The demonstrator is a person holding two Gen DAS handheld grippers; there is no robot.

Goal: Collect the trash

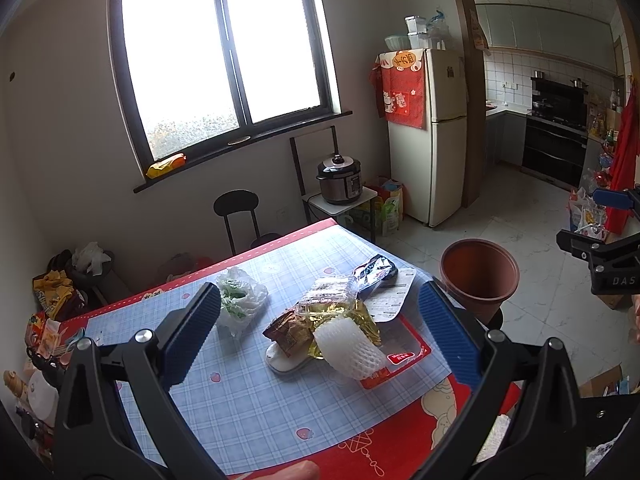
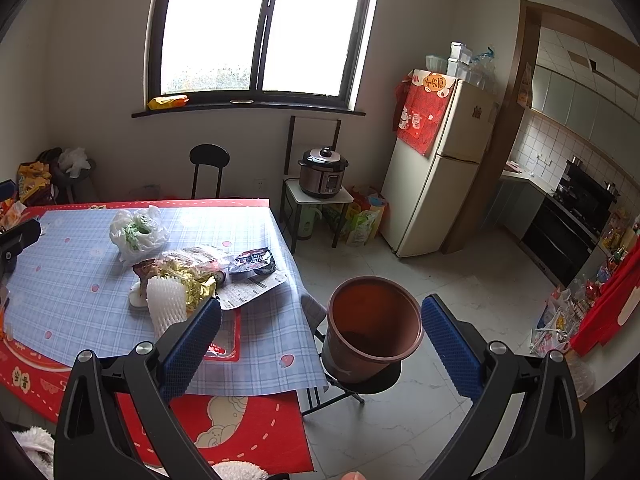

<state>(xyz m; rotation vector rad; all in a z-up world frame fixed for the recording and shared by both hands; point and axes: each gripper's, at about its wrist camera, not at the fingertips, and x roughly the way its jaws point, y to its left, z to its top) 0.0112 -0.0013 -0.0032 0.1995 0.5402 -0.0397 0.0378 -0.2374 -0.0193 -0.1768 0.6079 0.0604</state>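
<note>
Blue pads stand spread wide on both claws, and neither holds anything. From its own camera the left gripper (image 1: 320, 332) hovers above the table (image 1: 248, 396), with the pile of trash (image 1: 340, 320) framed between its open fingers but not touched. The right gripper (image 2: 322, 336) hangs off the table's corner, its open span centred on the brown bin (image 2: 374, 324), which stands on a low black stand just beside the table edge.

Judging from this, collection has hardly begun: the bin looks nearly empty, with only a dark patch at the bottom that cannot be made out, and every piece is on the checked cloth. The next move calls for the left claw to drop onto one piece, close on it, and carry it over the corner to the bin.

The pile is loose and overlapping. A white foam net sleeve (image 1: 350, 346) lies nearest, on top of crumpled gold foil (image 1: 348, 316); a brown snack wrapper (image 1: 288, 330) lies to the left, above a flat white object (image 1: 280, 360). A clear plastic tray (image 1: 326, 292), a dark wrapper (image 1: 376, 272) and a printed paper sheet (image 1: 390, 300) lie behind. A white plastic bag (image 1: 240, 300) with green inside sits apart, to the left. All of it looks light and crushable, so a pinch may lift neighbouring pieces too.
</note>
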